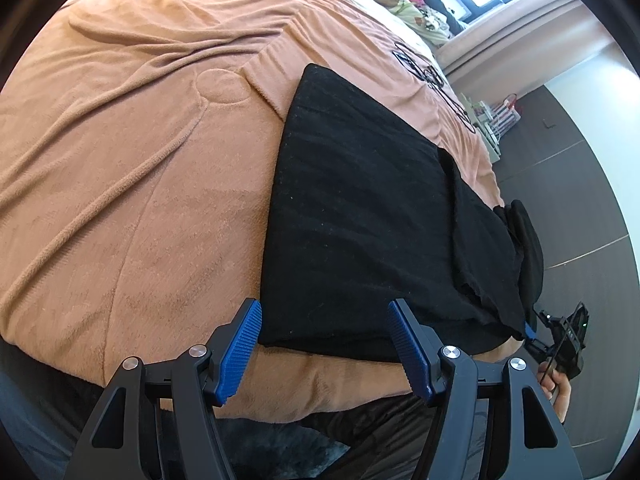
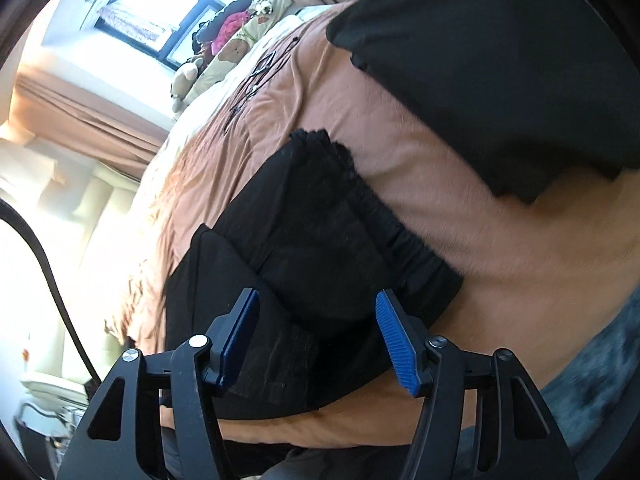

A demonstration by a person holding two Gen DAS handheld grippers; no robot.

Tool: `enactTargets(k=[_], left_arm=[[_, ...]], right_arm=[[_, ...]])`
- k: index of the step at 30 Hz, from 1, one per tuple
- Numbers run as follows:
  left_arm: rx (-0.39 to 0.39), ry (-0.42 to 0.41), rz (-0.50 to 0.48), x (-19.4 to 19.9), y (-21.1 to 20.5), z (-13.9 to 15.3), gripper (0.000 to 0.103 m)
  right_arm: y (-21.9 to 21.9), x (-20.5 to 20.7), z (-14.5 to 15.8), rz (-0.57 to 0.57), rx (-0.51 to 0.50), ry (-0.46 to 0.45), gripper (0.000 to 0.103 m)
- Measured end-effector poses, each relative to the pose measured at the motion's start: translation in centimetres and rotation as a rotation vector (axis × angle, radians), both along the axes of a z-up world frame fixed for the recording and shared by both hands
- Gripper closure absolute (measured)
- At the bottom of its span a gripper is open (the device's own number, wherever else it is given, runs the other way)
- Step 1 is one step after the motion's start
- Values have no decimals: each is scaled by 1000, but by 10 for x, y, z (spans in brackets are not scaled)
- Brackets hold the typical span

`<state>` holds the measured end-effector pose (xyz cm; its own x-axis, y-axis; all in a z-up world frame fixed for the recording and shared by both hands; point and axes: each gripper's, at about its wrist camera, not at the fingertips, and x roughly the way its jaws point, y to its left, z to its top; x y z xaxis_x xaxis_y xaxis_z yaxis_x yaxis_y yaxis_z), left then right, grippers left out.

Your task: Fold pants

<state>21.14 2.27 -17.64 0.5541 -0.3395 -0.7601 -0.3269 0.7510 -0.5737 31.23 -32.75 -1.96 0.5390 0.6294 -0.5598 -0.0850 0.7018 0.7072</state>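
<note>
Black pants (image 1: 360, 216) lie folded flat on an orange blanket (image 1: 140, 168) near the bed's front edge. My left gripper (image 1: 324, 344) is open, its blue pads (image 1: 240, 352) straddling the pants' near edge without holding them. In the right wrist view the pants' waistband end (image 2: 320, 248) lies bunched at the bed edge. My right gripper (image 2: 316, 340) is open just above that end, holding nothing. The right gripper also shows in the left wrist view (image 1: 568, 340) beyond the pants' right end.
Another black cloth (image 2: 500, 60) lies further up the blanket. Stuffed toys and pillows (image 2: 224, 52) sit at the head of the bed under a window. A dark wood floor (image 1: 568, 152) runs to the right of the bed, with a small rack (image 1: 496, 120) by it.
</note>
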Motion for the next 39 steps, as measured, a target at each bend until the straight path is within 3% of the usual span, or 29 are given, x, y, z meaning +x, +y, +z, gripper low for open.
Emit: enactTargets(k=[10, 12, 14, 16, 22, 26, 32, 37, 39], left_arm=[[7, 10, -11, 4, -2, -4, 36], [6, 12, -7, 5, -2, -4, 36], [6, 10, -6, 5, -1, -4, 36], [8, 12, -2, 4, 0, -5, 36], [12, 21, 13, 2, 1, -5, 36], [22, 6, 15, -3, 1, 0, 36], [22, 1, 22, -5, 5, -1, 36], [11, 11, 19, -4, 5, -5, 36], [8, 9, 23, -4, 7, -6, 36]], right_arm=[[-18, 18, -43, -20, 143, 82, 47], [-21, 21, -44, -41, 173, 68, 62], [-28, 24, -38, -67, 178, 37, 90], [-33, 24, -33, -87, 186, 13, 102], [-44, -1, 1, -100, 154, -106, 103], [-49, -24, 9, -116, 142, -128, 103], [-46, -27, -23, -165, 131, -67, 103], [-55, -2, -62, -156, 157, 83, 103], [-58, -3, -55, -167, 126, 66, 96]])
